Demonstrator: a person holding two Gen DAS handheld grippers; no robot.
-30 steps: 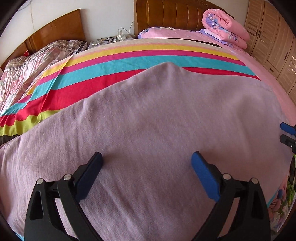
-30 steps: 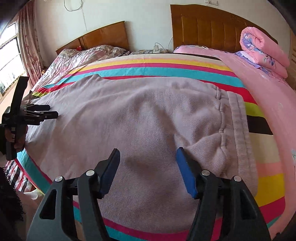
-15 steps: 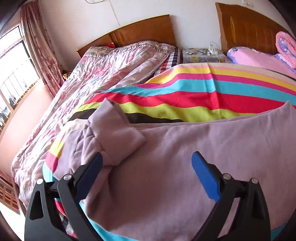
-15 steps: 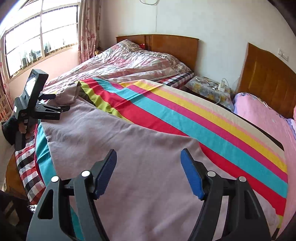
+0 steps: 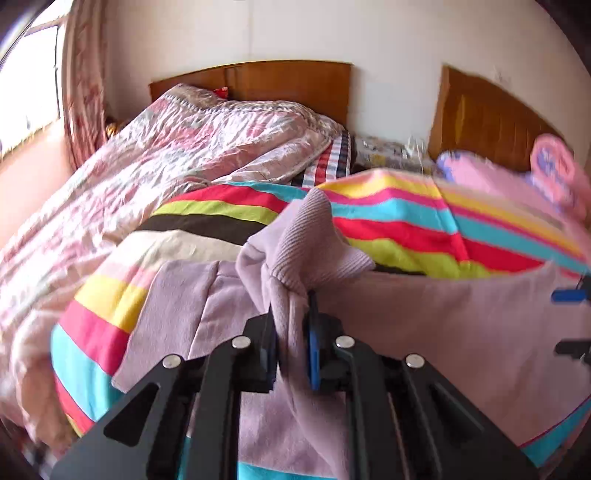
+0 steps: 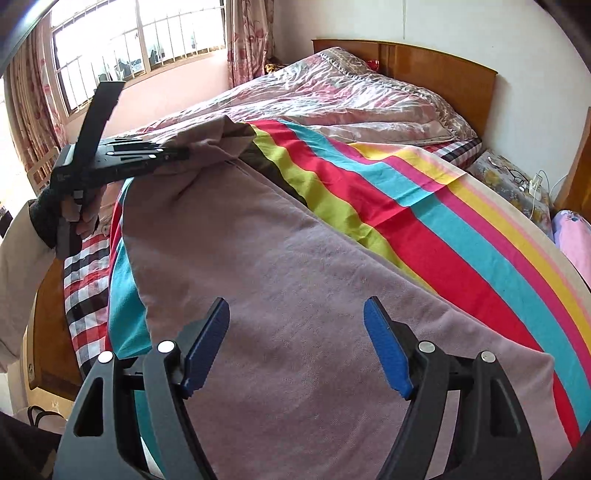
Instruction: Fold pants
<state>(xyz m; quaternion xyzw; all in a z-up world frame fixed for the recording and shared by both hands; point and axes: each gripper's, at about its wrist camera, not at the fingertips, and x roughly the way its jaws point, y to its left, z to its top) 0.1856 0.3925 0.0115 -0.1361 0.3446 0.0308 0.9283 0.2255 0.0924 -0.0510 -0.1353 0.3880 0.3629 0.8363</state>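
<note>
A: The left hand-held gripper (image 5: 291,332) pinches the ribbed cuff (image 5: 314,243) of the lilac pants (image 6: 295,295) on the striped bed (image 6: 424,221). Why?

B: Likely to carry it over; the right hand-held gripper (image 6: 295,347) hovers wide, empty.

1. A striped bedsheet (image 6: 424,221) in red, turquoise, yellow, lime and black bands covers the near bed.
2. A crumpled pink floral quilt (image 5: 177,155) lies on the neighbouring bed, below a wooden headboard (image 5: 280,85).
3. A checked sheet (image 6: 83,280) hangs at the bed's edge.
4. A barred window (image 6: 136,48) with floral curtains (image 6: 251,33) stands behind.
5. Glasses (image 6: 517,176) and a charger lie on the bedside table.
</note>
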